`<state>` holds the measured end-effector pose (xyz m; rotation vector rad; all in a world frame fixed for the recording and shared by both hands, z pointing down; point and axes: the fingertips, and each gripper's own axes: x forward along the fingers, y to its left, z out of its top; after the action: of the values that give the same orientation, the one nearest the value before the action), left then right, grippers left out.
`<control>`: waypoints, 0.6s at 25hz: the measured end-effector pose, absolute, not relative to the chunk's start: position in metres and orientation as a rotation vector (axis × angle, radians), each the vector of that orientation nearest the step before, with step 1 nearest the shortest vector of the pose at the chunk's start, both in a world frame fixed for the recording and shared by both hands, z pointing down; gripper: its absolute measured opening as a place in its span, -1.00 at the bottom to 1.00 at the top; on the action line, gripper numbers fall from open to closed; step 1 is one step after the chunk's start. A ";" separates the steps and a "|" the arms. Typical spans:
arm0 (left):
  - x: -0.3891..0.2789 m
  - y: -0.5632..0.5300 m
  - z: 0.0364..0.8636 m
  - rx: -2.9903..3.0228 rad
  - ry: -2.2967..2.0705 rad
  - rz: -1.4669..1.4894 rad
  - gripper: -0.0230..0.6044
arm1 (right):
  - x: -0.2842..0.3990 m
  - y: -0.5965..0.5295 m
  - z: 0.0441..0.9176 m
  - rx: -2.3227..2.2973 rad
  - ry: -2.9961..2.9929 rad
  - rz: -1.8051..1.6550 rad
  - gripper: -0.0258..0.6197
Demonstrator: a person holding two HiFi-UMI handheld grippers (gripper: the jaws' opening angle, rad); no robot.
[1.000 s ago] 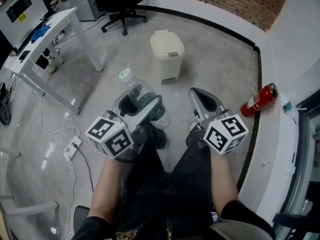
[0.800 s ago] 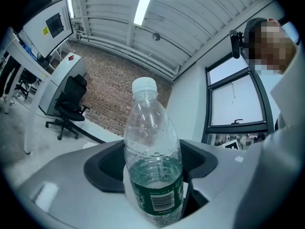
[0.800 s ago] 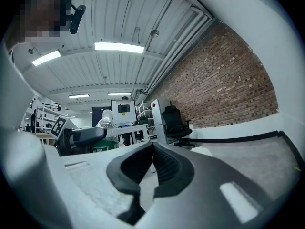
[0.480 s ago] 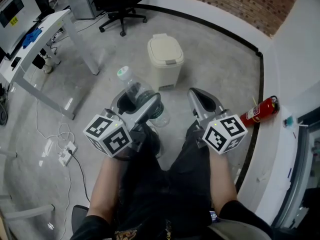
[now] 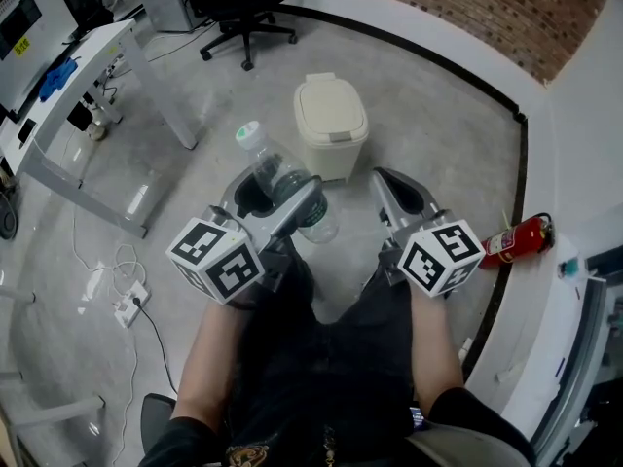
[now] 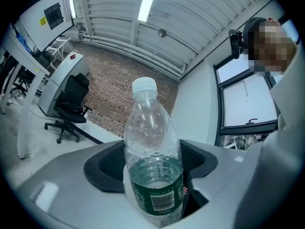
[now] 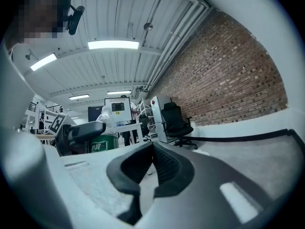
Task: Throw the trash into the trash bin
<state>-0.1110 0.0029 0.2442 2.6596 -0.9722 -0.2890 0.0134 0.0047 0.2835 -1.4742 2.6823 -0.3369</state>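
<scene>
A clear plastic bottle [image 5: 284, 185] with a white cap and green label stands tilted between the jaws of my left gripper [image 5: 277, 200], which is shut on it. In the left gripper view the bottle [image 6: 152, 161] fills the gap of the left gripper [image 6: 153, 178], with a little water in its lower part. A beige pedal trash bin [image 5: 331, 125] with its lid down stands on the floor just beyond the bottle. My right gripper [image 5: 391, 191] is held beside the left and is shut with nothing in it. Its dark pads meet in the right gripper view [image 7: 151, 168].
A red fire extinguisher [image 5: 516, 239] lies by the curved wall base at the right. A white desk [image 5: 92, 71] and a power strip [image 5: 131, 303] with cables are at the left. A black office chair [image 5: 243, 3] stands at the back. The person's legs are below the grippers.
The bin sits slightly lower in the head view, closer to the bottle, and the fire extinguisher has drifted down and right. Both grippers keep their pose and hold.
</scene>
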 end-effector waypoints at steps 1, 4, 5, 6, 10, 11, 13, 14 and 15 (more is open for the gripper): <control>-0.110 -0.003 0.244 2.655 -0.978 -0.290 0.18 | 0.014 -0.001 0.284 -1.468 2.690 -0.341 -0.91; -0.106 -0.019 0.242 2.653 -0.989 -0.298 0.18 | 0.018 -0.021 0.281 -1.456 2.709 -0.330 -0.91; -0.106 -0.026 0.241 2.654 -0.992 -0.303 0.18 | 0.019 -0.028 0.279 -1.454 2.712 -0.321 -0.91; -0.105 -0.032 0.240 2.652 -0.995 -0.307 0.18 | 0.020 -0.036 0.278 -1.454 2.713 -0.314 -0.91; -0.103 -0.059 0.248 2.633 -1.000 -0.306 0.18 | 0.021 -0.066 0.281 -1.450 2.725 -0.321 -0.91; -0.103 -0.065 0.249 2.630 -1.002 -0.308 0.18 | 0.021 -0.073 0.282 -1.446 2.730 -0.326 -0.91; -0.103 -0.079 0.250 2.625 -1.011 -0.314 0.18 | 0.020 -0.086 0.284 -1.438 2.740 -0.332 -0.91; -0.103 -0.085 0.251 2.624 -1.016 -0.316 0.18 | 0.019 -0.093 0.285 -1.433 2.746 -0.332 -0.91; -0.104 -0.091 0.252 2.623 -1.022 -0.319 0.18 | 0.018 -0.099 0.286 -1.428 2.753 -0.330 -0.91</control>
<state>-0.1040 -0.0909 0.2518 2.6227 -1.0219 -0.3192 0.0184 -0.0994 0.2860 -1.4283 2.7527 -0.3305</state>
